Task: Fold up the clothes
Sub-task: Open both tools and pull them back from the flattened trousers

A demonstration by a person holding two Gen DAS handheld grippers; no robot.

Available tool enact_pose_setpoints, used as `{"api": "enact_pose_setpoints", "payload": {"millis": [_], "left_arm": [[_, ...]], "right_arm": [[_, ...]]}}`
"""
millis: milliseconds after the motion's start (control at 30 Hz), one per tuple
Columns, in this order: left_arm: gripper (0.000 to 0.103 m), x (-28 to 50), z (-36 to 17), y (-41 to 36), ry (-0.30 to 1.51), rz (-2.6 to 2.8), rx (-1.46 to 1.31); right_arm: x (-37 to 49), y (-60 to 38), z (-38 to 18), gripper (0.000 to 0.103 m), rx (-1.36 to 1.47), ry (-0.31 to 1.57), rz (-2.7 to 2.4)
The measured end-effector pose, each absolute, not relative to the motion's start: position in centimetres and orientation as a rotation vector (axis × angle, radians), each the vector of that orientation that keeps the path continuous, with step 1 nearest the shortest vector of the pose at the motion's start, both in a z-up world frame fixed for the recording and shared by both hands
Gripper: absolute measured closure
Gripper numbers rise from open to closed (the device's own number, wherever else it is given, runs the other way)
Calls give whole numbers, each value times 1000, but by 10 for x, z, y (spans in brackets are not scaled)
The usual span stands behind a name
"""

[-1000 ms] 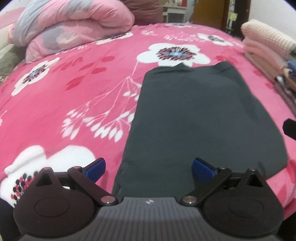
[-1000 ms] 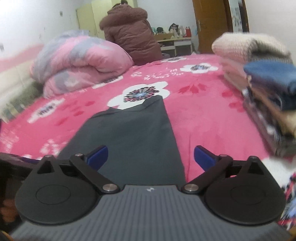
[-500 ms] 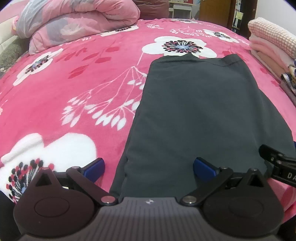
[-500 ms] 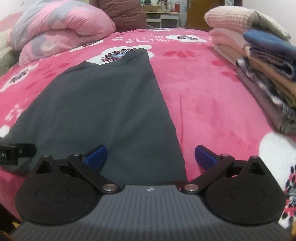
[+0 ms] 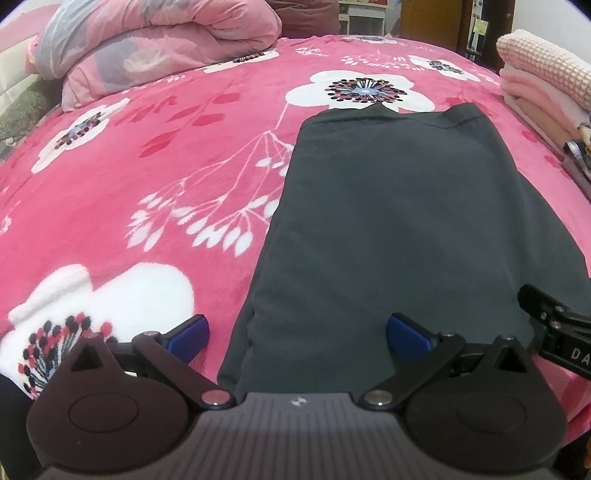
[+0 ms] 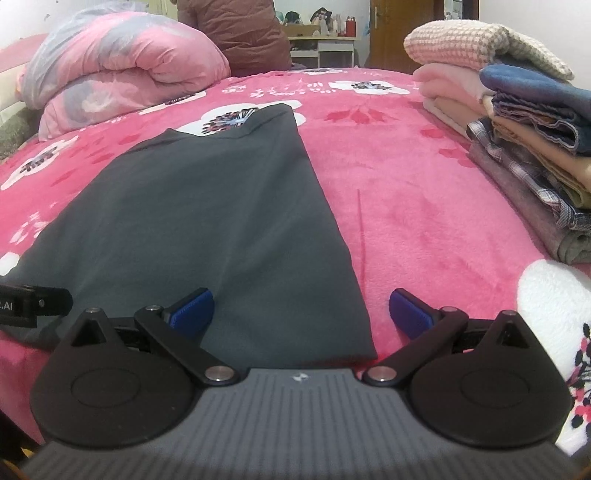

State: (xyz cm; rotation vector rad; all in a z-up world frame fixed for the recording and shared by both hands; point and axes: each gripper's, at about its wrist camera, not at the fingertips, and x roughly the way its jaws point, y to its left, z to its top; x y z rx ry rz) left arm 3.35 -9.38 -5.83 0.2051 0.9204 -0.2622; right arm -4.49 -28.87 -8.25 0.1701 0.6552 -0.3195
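A dark grey garment lies flat, folded into a long strip, on the pink floral bedspread; it also shows in the right wrist view. My left gripper is open, its jaws straddling the garment's near left corner. My right gripper is open, straddling the near right corner. Neither holds anything. The right gripper's finger shows at the right edge of the left wrist view.
A stack of folded clothes stands along the bed's right side. A rolled pink and grey duvet lies at the far left. A brown coat, a desk and a wooden door are behind the bed.
Both grippers have dropped lower and closer to the garment's near edge. The right gripper has swung left, bringing the near right corner between its jaws. Both stay open.
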Motion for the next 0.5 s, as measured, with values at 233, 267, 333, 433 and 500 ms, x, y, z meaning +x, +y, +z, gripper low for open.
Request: {"api": "enact_pose_setpoints", "payload": {"millis": [233, 267, 333, 433, 500], "left_arm": [[0, 31, -58, -96, 915, -251, 225], [0, 30, -58, -97, 915, -250, 226], [0, 30, -57, -97, 913, -248, 229], [0, 29, -58, -97, 911, -246, 230], [0, 30, -58, -97, 911, -245, 227]], "right_arm": [[-46, -288, -84, 1, 169, 644, -319], [-47, -288, -84, 1, 168, 642, -319], [-47, -288, -84, 1, 169, 640, -319], [-48, -288, -85, 1, 170, 635, -317], [-48, -288, -85, 1, 170, 632, -316]]}}
